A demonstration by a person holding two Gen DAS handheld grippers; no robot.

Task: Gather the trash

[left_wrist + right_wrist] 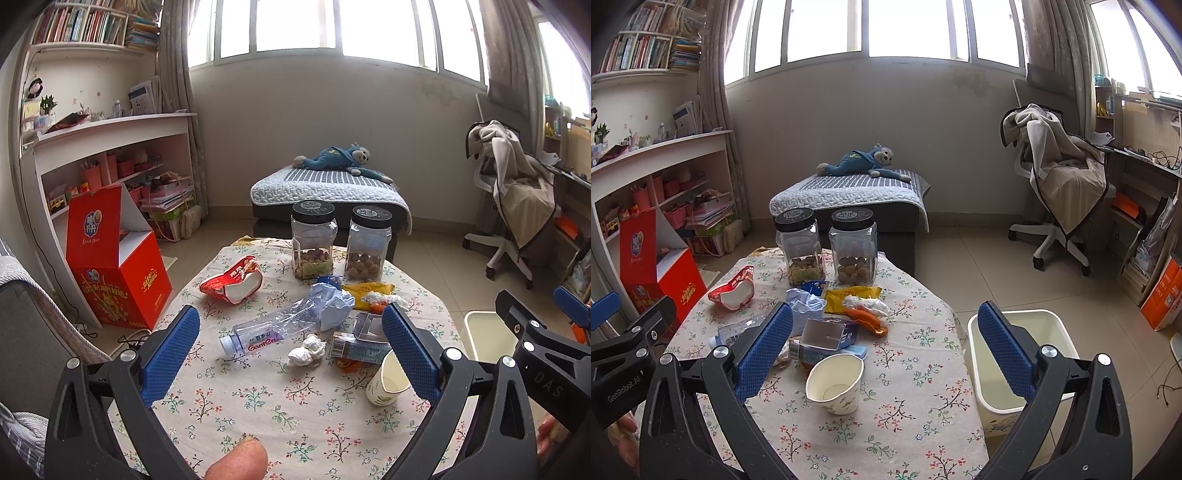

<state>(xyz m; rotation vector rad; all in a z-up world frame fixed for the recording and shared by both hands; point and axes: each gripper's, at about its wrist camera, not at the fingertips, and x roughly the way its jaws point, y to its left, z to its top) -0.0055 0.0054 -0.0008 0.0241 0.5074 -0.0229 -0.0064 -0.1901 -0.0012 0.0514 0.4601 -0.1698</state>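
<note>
Left gripper and right gripper: both wide open, empty. Table centre: crushed Ganten bottle, paper cup, possibly tissue wads; waste bin beside its right edge.

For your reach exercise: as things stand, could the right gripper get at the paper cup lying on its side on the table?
Probably yes. The right gripper is open and holds nothing, and the paper cup lies nearest it on the table, with only bare cloth between.
</note>
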